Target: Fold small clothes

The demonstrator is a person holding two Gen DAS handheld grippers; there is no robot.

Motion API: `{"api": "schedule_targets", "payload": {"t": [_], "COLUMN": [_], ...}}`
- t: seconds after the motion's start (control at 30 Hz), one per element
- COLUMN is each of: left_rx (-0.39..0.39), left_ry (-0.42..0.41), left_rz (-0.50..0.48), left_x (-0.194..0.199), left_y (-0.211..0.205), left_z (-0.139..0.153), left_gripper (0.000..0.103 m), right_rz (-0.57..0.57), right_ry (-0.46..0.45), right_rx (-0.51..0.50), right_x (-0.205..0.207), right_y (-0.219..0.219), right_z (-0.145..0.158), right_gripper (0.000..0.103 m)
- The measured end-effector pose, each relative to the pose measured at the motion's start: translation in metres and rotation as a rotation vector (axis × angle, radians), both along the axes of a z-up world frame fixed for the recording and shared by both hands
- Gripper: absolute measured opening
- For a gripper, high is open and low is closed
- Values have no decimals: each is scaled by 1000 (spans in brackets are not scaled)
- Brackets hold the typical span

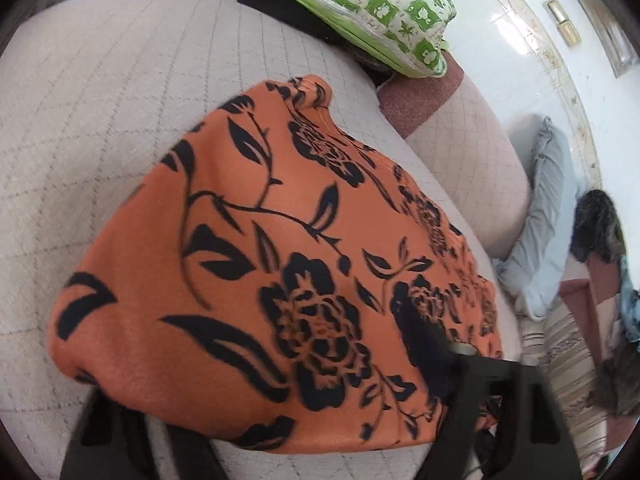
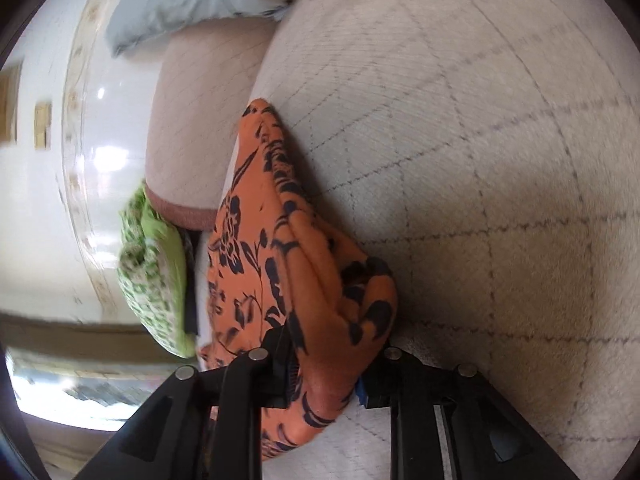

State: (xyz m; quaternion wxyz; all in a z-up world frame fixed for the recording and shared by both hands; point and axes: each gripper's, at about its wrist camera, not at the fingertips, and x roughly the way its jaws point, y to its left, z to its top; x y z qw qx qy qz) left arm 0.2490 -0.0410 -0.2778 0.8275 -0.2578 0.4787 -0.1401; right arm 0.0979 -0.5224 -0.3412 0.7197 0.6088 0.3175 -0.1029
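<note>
An orange garment [image 1: 256, 264] printed with black flowers and leaves — soft, fleecy — is laid folded on a quilted cream cushion [image 1: 120, 92], its long axis running away from both cameras. The right gripper [image 2: 324, 376] is pinched on its near edge; the left gripper [image 1: 288, 452] is spread — one finger under the cloth.

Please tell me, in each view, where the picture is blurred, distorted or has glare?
Left wrist view: the orange cloth is softly motion-blurred, the quilted cover bends from fisheye distortion, and the white wall shows glare spots. Right wrist view: the green pillow is smeared, the wall glares brightly, and the right gripper casts shadow beside the cloth.
</note>
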Motion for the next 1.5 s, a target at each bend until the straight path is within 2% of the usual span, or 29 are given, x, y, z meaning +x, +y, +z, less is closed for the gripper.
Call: {"api": "schedule_targets", "payload": {"t": [0.03,0.07,0.13,0.2,0.23,0.27,0.37,0.73,0.9,0.97,1.03,1.1,1.13,1.2,1.23,1.27,1.37,1.5], "left_rx": [30,22,-42,-49,-37,-30,-47,-116,-109,-93,-82,-115,-133,-196,-193,-159,-89,26], "left_ry": [5,4,-4,-24,-52,-73,-127,-126,-127,-91,-6,112,158,196,196,180,143,117], "left_rz": [6,12,24,15,2,-7,-32,-66,-108,-115,-102,-62,-42,-18,-17,-16,6,35], "left_x": [1,4,2,-2,-4,-8,-14,-33,-55,-55,-51,-45,-42,-39,-38,-37,-38,-38], "left_y": [1,2,12,13,11,11,11,36,41,42,45,52,56,65,66,66,62,54], "left_z": [-2,-3,-6,-4,2,7,22,38,41,34,18,-2,-10,-16,-16,-12,-1,8], "left_gripper": [28,22,17,16,15,15,15,15,15,15,17,20,28,29,30,30,35,41], "right_rz": [15,15,19,41,69,69,87,135,165,184,217,222,187,167,160,153,97,-85], "right_ry": [3,3,-18,-45,-87,-87,-114,-157,-132,-101,-24,103,109,96,86,70,49,85], "right_rx": [-57,-57,-117,-212,-306,-306,-335,-380,-364,-347,-273,-91,27,98,87,76,8,-302], "right_x": [1,1,1,2,3,3,1,-31,-51,-56,-52,-49,-53,-57,-60,-63,-77,-95], "right_y": [3,3,8,16,24,24,30,37,38,37,31,21,14,2,-4,-8,-20,-22], "right_z": [7,7,17,36,55,55,66,92,86,79,60,25,11,10,16,23,47,98], "right_gripper": [19,15,14,13,13,13,12,12,12,12,16,18,20,24,28,30,31,32]}}
